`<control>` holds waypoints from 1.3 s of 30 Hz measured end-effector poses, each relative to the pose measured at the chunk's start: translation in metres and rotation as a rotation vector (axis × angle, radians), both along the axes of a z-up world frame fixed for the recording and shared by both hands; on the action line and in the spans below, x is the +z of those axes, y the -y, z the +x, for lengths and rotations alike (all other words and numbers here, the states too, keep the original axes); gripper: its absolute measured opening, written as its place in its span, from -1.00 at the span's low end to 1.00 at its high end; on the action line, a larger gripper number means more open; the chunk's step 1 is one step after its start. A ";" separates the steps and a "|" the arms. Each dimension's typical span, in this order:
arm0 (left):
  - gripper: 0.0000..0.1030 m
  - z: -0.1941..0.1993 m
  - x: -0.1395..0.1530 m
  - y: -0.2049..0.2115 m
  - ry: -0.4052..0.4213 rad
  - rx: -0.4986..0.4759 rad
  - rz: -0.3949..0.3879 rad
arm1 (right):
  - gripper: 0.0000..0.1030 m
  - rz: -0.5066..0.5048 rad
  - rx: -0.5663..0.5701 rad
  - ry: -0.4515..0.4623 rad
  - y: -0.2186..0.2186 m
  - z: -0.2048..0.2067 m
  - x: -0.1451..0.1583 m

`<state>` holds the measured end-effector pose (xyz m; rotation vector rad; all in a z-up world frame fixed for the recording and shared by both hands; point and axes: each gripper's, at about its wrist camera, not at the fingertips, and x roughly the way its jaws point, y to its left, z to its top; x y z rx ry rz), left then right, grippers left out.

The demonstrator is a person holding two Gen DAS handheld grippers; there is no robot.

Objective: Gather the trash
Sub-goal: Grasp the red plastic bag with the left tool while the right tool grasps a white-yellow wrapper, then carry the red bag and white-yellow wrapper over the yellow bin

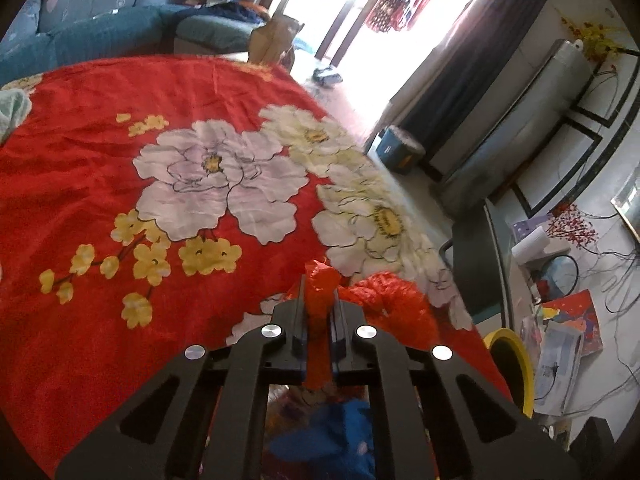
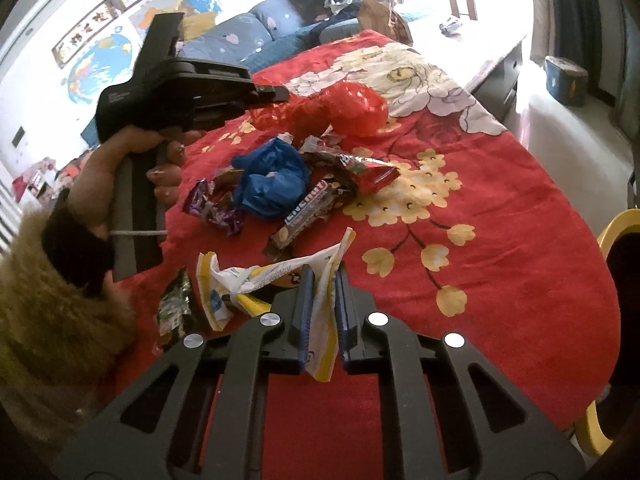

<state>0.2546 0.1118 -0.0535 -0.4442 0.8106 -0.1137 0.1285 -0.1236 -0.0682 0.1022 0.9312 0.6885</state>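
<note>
My left gripper (image 1: 320, 292) is shut on a strip of the crumpled red plastic bag (image 1: 384, 300), which lies near the table's right edge. In the right wrist view that gripper (image 2: 280, 94), held by a hand (image 2: 120, 176), meets the red bag (image 2: 352, 108) at the far side of the trash pile. My right gripper (image 2: 324, 276) is shut on a torn white and yellow wrapper (image 2: 256, 280). Between them lie a blue plastic bag (image 2: 272, 180), a chocolate bar wrapper (image 2: 308, 208), a purple wrapper (image 2: 212, 204), a red wrapper (image 2: 372, 172) and a green wrapper (image 2: 174, 308).
A red floral cloth (image 1: 100, 180) covers the round table (image 2: 500, 200). A yellow-rimmed bin (image 1: 516, 360) stands below the table's right edge, its rim (image 2: 612, 232) also in the right wrist view. A blue sofa (image 1: 100, 28) is behind; a blue box (image 1: 400, 148) sits on the floor.
</note>
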 end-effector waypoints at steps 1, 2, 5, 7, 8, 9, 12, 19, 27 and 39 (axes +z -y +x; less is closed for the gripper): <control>-0.87 -0.006 0.005 0.001 0.021 0.001 -0.002 | -0.87 -0.001 0.001 0.003 0.001 -0.001 0.001; -0.87 -0.012 0.009 0.002 0.036 0.002 -0.002 | -0.88 -0.001 0.002 0.005 0.001 -0.001 0.002; -0.87 -0.031 0.023 0.007 0.100 -0.004 0.004 | -0.89 -0.001 0.010 0.022 0.001 -0.004 0.007; -0.87 -0.043 0.032 0.011 0.140 -0.006 0.013 | -0.90 -0.002 0.014 0.034 0.001 -0.005 0.010; -0.87 -0.048 0.036 0.012 0.155 -0.004 0.011 | -0.90 -0.003 0.014 0.043 0.001 -0.007 0.012; -0.88 -0.053 0.039 0.013 0.168 0.001 0.012 | -0.91 -0.003 0.013 0.047 0.001 -0.007 0.013; -0.88 -0.067 0.048 0.015 0.206 0.019 0.026 | -0.92 -0.001 0.009 0.062 0.003 -0.009 0.018; -0.88 -0.100 0.070 0.016 0.285 0.029 0.021 | -0.92 0.006 -0.003 0.094 0.010 -0.016 0.029; -0.88 -0.128 0.086 0.020 0.338 0.018 0.005 | -0.93 0.020 -0.031 0.123 0.020 -0.017 0.042; -0.88 -0.149 0.108 0.036 0.398 -0.018 0.002 | -0.93 0.044 -0.103 0.183 0.045 -0.014 0.066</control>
